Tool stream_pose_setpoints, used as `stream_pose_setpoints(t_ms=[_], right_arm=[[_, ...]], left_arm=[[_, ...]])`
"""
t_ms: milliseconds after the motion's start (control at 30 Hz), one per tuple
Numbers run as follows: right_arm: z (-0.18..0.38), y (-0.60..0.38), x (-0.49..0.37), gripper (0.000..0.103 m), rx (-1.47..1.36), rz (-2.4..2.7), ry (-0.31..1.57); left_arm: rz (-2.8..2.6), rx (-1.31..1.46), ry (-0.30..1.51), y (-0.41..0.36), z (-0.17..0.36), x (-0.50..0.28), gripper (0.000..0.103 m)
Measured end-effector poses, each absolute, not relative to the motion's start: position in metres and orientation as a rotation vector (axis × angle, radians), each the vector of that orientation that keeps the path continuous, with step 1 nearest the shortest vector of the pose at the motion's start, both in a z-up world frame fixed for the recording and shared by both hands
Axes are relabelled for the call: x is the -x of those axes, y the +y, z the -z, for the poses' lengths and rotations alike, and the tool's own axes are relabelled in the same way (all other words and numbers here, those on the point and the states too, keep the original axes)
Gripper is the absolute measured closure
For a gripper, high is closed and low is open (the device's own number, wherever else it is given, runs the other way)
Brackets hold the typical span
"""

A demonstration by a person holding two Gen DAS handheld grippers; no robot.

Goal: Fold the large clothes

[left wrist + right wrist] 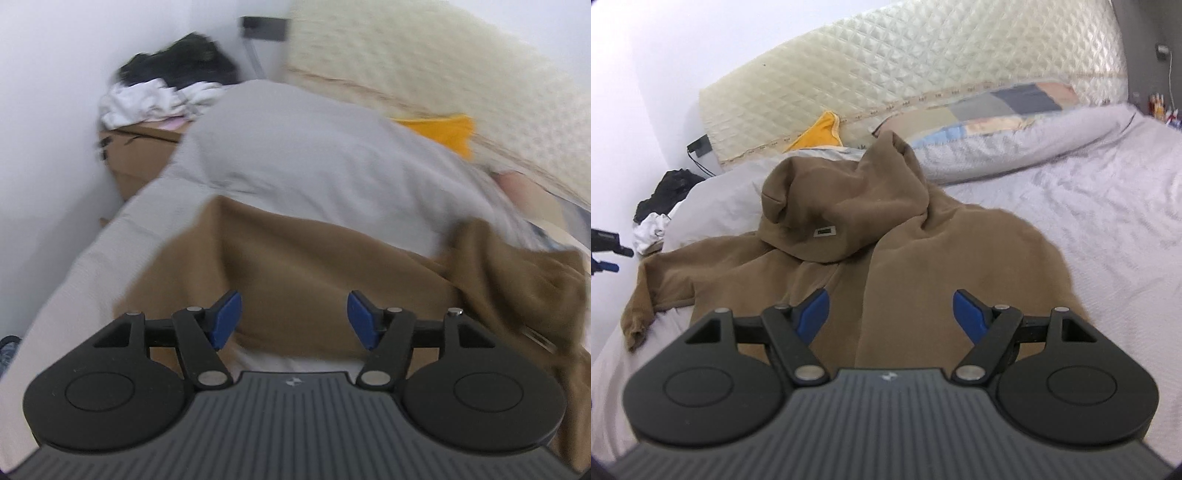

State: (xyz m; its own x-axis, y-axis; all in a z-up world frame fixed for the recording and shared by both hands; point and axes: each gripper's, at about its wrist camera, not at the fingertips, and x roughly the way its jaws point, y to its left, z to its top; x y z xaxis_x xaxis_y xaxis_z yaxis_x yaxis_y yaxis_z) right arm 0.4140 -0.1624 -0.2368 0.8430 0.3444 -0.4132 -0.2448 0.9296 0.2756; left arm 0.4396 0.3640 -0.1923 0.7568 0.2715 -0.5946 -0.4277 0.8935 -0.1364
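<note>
Brown hoodie (905, 258) on bed (1108, 221) | long axis near-far, hood far | left gripper (293, 319), right gripper (890, 315): fingers wide, empty

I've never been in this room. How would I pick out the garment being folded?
Start at the big cream quilted headboard and come down onto the pale grey bed cover. In the middle lies a brown hooded sweatshirt, hood bunched towards the pillows, one sleeve trailing to the left edge. It is the only brown thing there, with a small white label on its hood.

Motion-blurred clothes pile (162, 92), cardboard box (136, 155) behind bedding.
</note>
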Motion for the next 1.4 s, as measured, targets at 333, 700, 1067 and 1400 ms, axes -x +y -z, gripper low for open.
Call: stream_pose_setpoints(t_ms=[333,700,1067,1400], right_arm=[[0.234,-0.192,-0.379,0.027,-0.234,-0.403,0.419],[0.227,-0.211,-0.353,0.027,-0.229,-0.400,0.361],[0.236,-0.211,-0.319,0.027,-0.171,-0.410,0.414],[0.258,-0.198,-0.306,0.027,-0.163,-0.345,0.587]], left_arm=[[-0.196,0.203,0.522,0.191,0.173,-0.389,0.034],[-0.053,0.174,0.507,0.065,0.189,-0.326,0.034],[0.044,0.163,0.604,0.015,0.259,-0.317,0.034],[0.074,0.103,0.602,0.004,0.300,-0.309,0.035]])
